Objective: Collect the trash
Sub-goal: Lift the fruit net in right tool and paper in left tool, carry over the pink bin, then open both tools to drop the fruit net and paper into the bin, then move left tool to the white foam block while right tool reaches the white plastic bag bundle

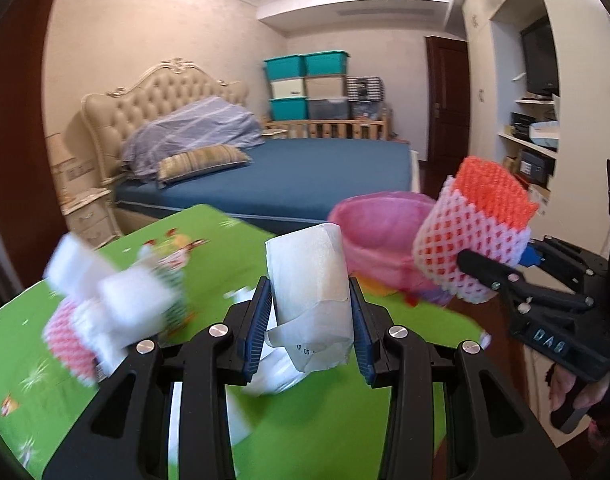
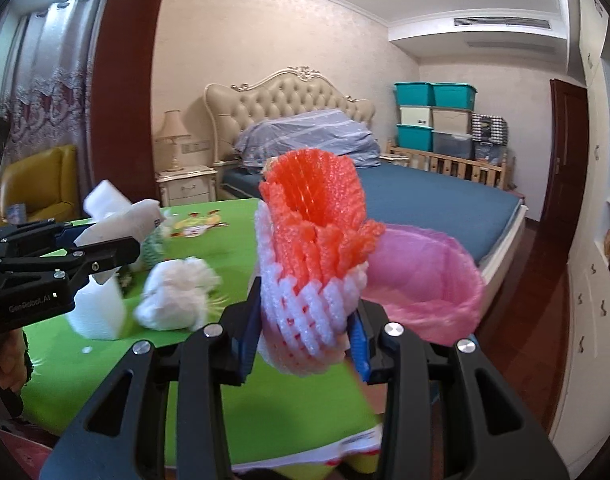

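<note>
Trash pile on green table, left of the paper roll: motion-blurred, single pieces hard to tell apart. Small print on the roll too small to read. Lower end of the roll hidden behind the left gripper pads. Base of the foam net hidden between the right gripper pads. Pink bin behind the net, near side covered. Hand right of roll, mostly hidden behind the handle.

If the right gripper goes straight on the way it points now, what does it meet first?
Most likely the pink bin bag. The right gripper, shut on a foam fruit net, points at the bag's near rim just beyond the green table edge. Depth is unclear, so it might pass over the rim.
</note>
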### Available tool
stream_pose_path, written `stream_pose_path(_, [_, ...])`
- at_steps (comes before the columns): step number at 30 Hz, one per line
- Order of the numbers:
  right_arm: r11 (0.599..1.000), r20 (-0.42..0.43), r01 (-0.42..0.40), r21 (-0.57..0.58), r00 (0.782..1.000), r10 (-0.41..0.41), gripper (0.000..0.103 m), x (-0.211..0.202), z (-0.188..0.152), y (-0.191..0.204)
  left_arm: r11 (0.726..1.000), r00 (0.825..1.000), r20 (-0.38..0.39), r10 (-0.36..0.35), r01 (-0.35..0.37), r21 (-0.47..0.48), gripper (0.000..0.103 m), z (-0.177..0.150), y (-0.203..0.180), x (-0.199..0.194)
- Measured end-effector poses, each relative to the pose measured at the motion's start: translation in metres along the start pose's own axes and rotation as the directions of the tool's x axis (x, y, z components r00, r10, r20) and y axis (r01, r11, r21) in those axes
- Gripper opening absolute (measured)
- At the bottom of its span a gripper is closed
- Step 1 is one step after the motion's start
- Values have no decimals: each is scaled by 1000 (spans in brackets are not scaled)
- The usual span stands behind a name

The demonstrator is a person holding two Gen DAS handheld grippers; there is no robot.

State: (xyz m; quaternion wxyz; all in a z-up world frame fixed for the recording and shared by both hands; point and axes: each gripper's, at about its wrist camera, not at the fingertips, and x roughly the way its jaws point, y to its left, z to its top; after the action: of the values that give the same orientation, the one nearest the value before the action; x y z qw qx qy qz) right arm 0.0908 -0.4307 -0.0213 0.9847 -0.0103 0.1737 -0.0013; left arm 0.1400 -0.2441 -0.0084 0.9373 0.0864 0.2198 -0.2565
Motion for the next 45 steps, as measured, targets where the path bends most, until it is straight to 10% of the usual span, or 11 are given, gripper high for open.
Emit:
stream_pose_path(20, [997,-27,70,17,997,-70,46,81,44,-114,991,987,-91,-130,131,7,38,86,-62,152])
stream_pose_path(23, [998,-33,54,13,998,-54,77,95,43,-123,984,978,-105,-179,178,-24,40,91,-62,172])
stream_pose_path(26, [998,-42,64,21,997,-63,83,104,37,-133,990,982,-124,-139,137,-26,65,94,-63,186])
stream_pose_path(30, [996,-25,78,51,997,-77,83,91,32,-142,994,994,-56,-92,89,-56,90,95,-50,169])
stream_pose_path(45, [999,-25,52,6,998,-52,87,25,3,-60,991,990,56,127,-129,23,95,54,14,17])
